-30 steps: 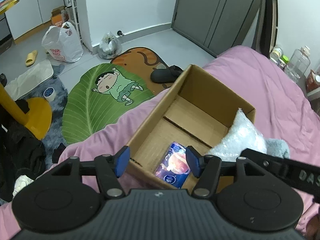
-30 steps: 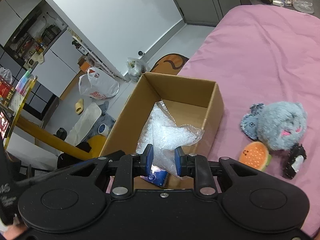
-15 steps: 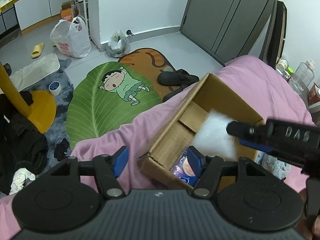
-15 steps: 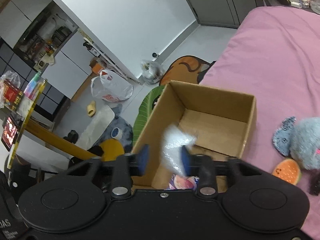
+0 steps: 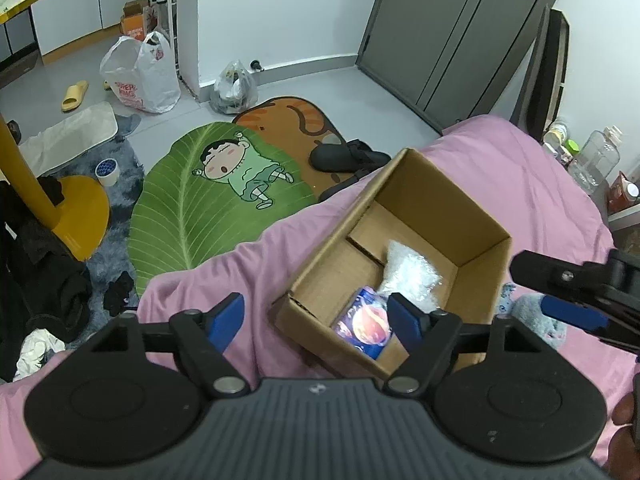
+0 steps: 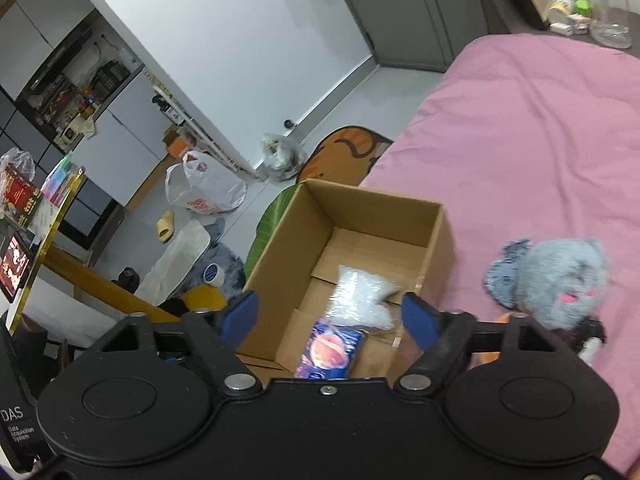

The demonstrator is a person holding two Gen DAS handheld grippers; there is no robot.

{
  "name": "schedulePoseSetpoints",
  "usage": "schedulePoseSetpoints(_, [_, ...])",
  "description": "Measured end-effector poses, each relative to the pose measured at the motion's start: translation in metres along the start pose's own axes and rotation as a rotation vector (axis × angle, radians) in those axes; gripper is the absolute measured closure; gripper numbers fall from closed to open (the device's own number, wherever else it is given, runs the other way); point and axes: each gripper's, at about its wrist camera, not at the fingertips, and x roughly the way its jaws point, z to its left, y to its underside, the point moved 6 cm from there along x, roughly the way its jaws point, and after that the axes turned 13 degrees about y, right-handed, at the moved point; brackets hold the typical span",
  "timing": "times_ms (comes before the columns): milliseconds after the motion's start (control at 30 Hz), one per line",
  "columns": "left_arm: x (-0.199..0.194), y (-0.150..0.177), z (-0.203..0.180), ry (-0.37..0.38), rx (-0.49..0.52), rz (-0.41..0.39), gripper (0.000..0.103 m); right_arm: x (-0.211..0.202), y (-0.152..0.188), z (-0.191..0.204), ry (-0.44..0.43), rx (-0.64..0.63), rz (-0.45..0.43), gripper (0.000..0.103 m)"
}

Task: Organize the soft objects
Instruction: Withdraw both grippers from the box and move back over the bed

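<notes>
An open cardboard box (image 5: pixel 424 184) (image 6: pixel 276 236) sits on the pink bed near its edge. Inside lie a clear bubble-wrap bag (image 5: pixel 408 276) (image 6: pixel 360 296) and a blue packet with a planet picture (image 5: pixel 366 322) (image 6: pixel 334 348). My left gripper (image 5: pixel 316 318) is open and empty, above the box's near left corner. My right gripper (image 6: pixel 330 314) is open and empty, above the box's near end; its finger (image 5: pixel 572 316) shows at the right of the left wrist view. A grey plush toy (image 6: pixel 560 280) (image 5: pixel 536 316) lies on the bed right of the box.
The pink bedsheet (image 6: pixel 540 128) extends right and back. An orange toy and a black toy lie partly hidden by my right gripper. On the floor are a green leaf mat (image 5: pixel 208 204), black slippers (image 5: pixel 344 156), plastic bags (image 5: pixel 140 76) and a yellow stand (image 5: pixel 48 200). A bedside shelf holds bottles (image 5: pixel 592 164).
My right gripper opened and let go of the bubble-wrap bag, which dropped into the box. Both grippers pulled back and up from the box.
</notes>
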Motion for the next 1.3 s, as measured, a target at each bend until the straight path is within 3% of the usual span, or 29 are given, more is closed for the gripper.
schedulePoseSetpoints(300, [-0.024, 0.008, -0.025, 0.038, 0.033, -0.055, 0.002, -0.033, 0.005, -0.032, 0.076, 0.006, -0.05, 0.0])
schedulePoseSetpoints(833, [-0.072, 0.029, -0.076, 0.086, 0.083, -0.137, 0.0, -0.091, 0.018, -0.079, 0.132, -0.038, -0.107, 0.0])
schedulePoseSetpoints(1300, [-0.103, 0.06, -0.115, 0.054, 0.136, -0.14, 0.0, -0.124, 0.043, -0.124, 0.116, -0.036, -0.13, 0.0])
